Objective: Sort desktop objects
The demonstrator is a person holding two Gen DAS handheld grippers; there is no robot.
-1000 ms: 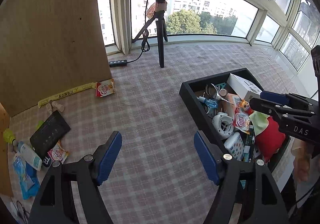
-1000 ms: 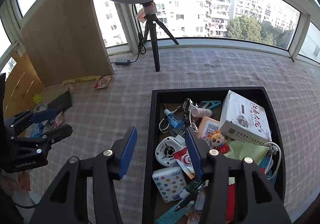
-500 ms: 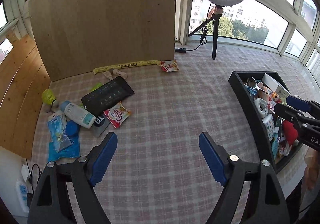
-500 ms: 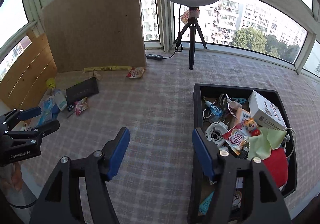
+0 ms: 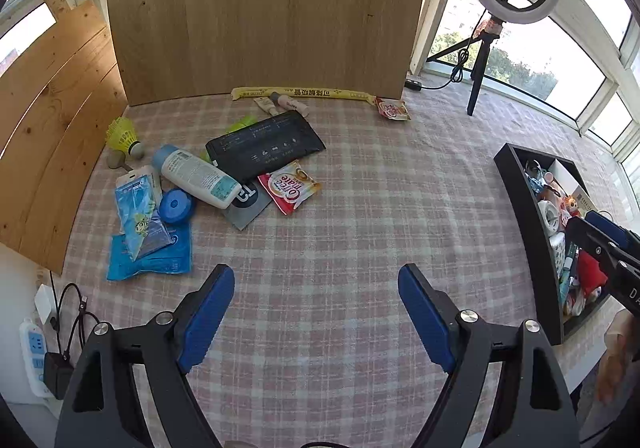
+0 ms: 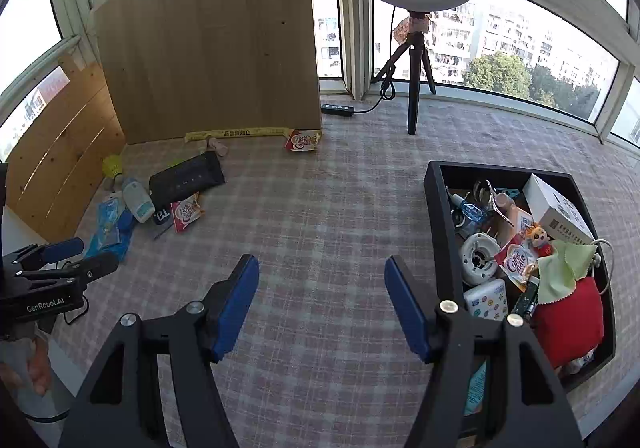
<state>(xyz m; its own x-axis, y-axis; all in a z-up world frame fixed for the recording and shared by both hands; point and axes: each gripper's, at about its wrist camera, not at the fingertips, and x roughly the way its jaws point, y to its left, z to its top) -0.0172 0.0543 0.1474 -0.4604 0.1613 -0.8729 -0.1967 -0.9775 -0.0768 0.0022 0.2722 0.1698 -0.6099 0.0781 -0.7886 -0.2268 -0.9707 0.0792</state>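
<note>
Checked cloth (image 5: 360,207) bears a "Coffee mate" sachet (image 5: 290,185); both tongs (image 5: 316,312) (image 6: 322,302) gape, newly widened, empty.

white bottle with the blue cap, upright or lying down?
Lying down. The white bottle rests on its side on the checked cloth, its base end overlapping the grey card.

Loose items lie clustered at the far left: a white bottle (image 5: 196,177) on its side and a black pouch (image 5: 265,147). A black tray (image 6: 438,215), right, is crammed full.

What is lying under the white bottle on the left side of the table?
The white bottle rests partly on a grey card and touches the blue round lid. The rest of the card beneath it is hidden.
</note>
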